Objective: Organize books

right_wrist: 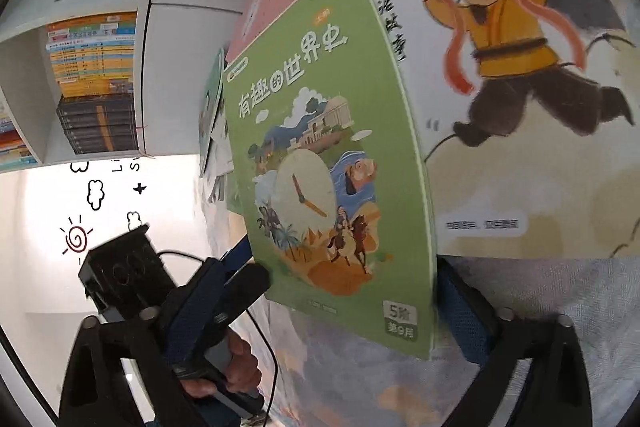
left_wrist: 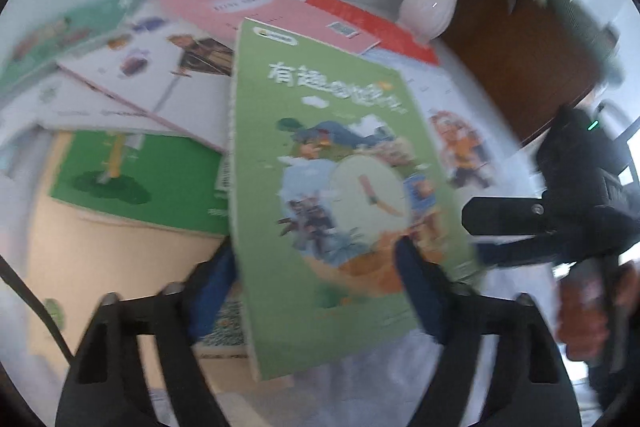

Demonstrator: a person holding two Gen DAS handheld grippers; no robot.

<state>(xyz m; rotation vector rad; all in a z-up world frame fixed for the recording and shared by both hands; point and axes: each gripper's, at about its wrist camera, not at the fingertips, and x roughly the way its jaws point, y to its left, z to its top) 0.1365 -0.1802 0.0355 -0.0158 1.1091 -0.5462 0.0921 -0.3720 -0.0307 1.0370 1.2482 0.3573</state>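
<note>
A green paperback with a clock on its cover [left_wrist: 332, 163] [right_wrist: 320, 155] lies tilted on top of a spread of books. My left gripper [left_wrist: 316, 255] straddles its near end. One blue pad [left_wrist: 218, 279] sits under the left edge and the other pad [left_wrist: 418, 287] rests over the cover, with a wide gap between them. From the other side it shows at the book's lower left corner as the left gripper [right_wrist: 252, 267]. My right gripper [right_wrist: 326, 275] stands open around the book's bottom edge, and in the left wrist view the right gripper [left_wrist: 480, 239] reaches in at the right corner.
Around it lie a pink book [left_wrist: 272, 11], a red book [left_wrist: 372, 27], a grass-green book [left_wrist: 140, 179] and a big picture book with a sword figure [right_wrist: 520, 67]. A white vase with flowers [left_wrist: 428, 7] stands behind. A filled bookshelf [right_wrist: 92, 67] is at the left.
</note>
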